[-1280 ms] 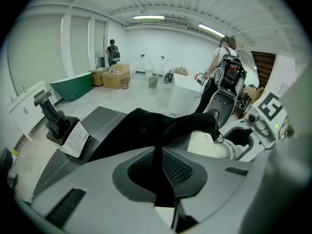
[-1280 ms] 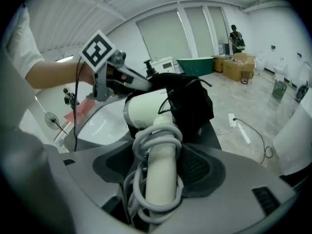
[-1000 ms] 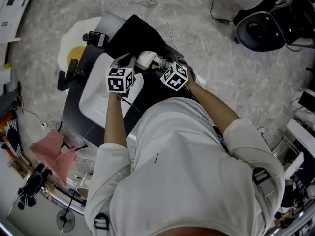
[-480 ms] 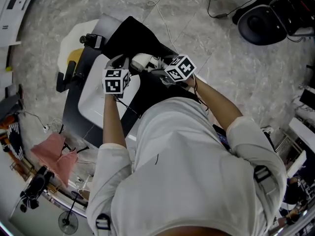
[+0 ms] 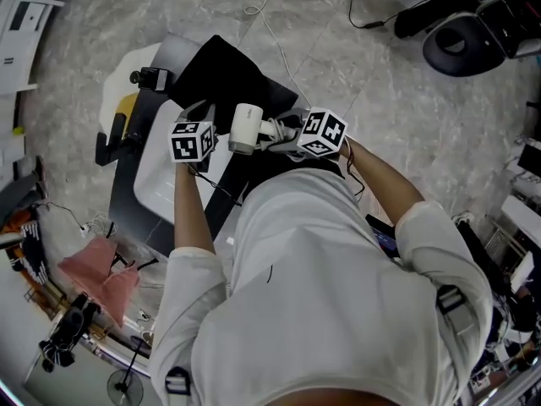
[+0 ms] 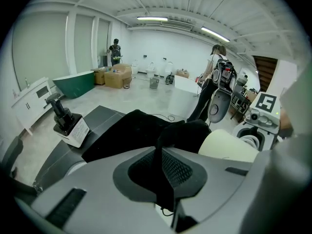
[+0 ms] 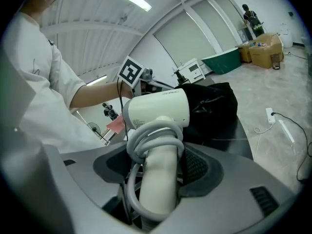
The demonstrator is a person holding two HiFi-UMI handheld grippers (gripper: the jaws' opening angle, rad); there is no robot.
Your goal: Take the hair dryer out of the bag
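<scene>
Right gripper (image 7: 156,173) jaws just closed onto hair dryer (image 7: 158,110) | outside bag (image 7: 214,106)

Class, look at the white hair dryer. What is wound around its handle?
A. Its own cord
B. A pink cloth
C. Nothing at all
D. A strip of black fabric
A: in the right gripper view the hair dryer has its own pale cord looped in several turns around the top of its handle.
</scene>
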